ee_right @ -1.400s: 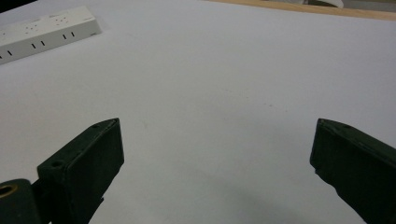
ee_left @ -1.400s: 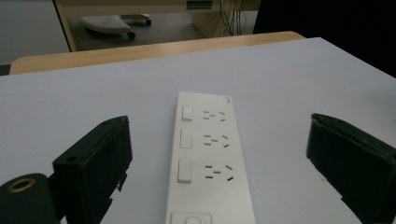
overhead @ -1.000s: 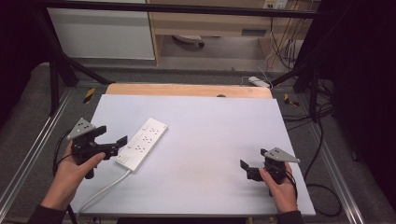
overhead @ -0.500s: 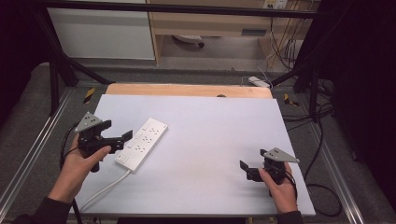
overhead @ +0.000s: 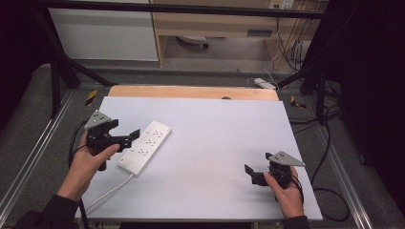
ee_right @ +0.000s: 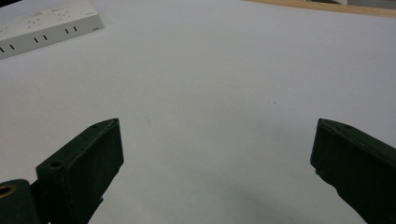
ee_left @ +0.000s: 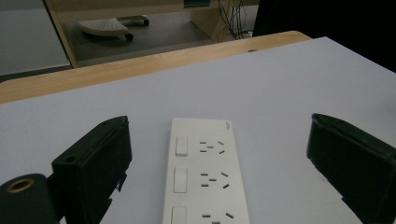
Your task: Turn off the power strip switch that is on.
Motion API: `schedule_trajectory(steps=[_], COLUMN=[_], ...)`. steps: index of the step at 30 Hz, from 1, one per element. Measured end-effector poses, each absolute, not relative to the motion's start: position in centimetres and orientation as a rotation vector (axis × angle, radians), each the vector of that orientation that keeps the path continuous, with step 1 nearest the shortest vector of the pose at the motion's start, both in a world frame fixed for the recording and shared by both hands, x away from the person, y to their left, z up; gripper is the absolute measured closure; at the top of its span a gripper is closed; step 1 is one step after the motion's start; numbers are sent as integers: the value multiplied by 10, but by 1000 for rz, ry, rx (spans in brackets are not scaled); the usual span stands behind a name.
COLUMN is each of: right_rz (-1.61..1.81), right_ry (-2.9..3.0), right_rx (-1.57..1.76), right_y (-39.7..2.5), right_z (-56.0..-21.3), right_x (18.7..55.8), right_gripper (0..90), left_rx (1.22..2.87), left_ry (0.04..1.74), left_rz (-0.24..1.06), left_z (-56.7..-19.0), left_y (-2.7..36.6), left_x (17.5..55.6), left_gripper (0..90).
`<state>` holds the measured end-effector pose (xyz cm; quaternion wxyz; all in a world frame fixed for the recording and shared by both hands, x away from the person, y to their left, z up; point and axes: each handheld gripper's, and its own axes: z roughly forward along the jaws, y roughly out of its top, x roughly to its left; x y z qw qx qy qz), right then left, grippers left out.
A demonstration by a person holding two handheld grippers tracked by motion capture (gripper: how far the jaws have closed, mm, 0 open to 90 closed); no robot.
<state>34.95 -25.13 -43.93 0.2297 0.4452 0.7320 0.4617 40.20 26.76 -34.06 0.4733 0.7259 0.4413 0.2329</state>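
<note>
Power strip [overhead: 144, 147] lies flat, left part of white surface [overhead: 215, 138]. Left claw [overhead: 128, 138] spread wide, straddling strip's near end, no contact. Right claw [overhead: 254, 174] spread, empty, well apart. Risk: shallow pinch, slick casing skids; trailing cord [overhead: 107, 193] drags.

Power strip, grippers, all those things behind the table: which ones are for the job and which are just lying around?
For the job:
power strip, lying between open jaws
left gripper
right gripper, open, waiting apart

Just lying around:
white adapter on the floor
wheeled base under the desk
loose cables
</note>
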Motion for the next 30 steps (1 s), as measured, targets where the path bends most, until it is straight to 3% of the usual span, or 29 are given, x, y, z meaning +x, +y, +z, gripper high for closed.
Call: schedule_trajectory(steps=[12, 24, 30], right_rz=[1276, 1280, 1276], right_ry=[2017, 2012, 2010], right_rx=[1225, 1223, 1232], right_y=[-252, -254, -254], right_z=[-439, -438, -438], right_x=[351, 350, 349], right_gripper=[29, 28, 27], left_rx=[1779, 1792, 1801], left_ry=[1116, 1117, 1118], left_rz=[558, 567, 583], left_z=[-341, -344, -348], left_y=[262, 260, 260], left_x=[417, 428, 433], left_gripper=[176, 357, 509])
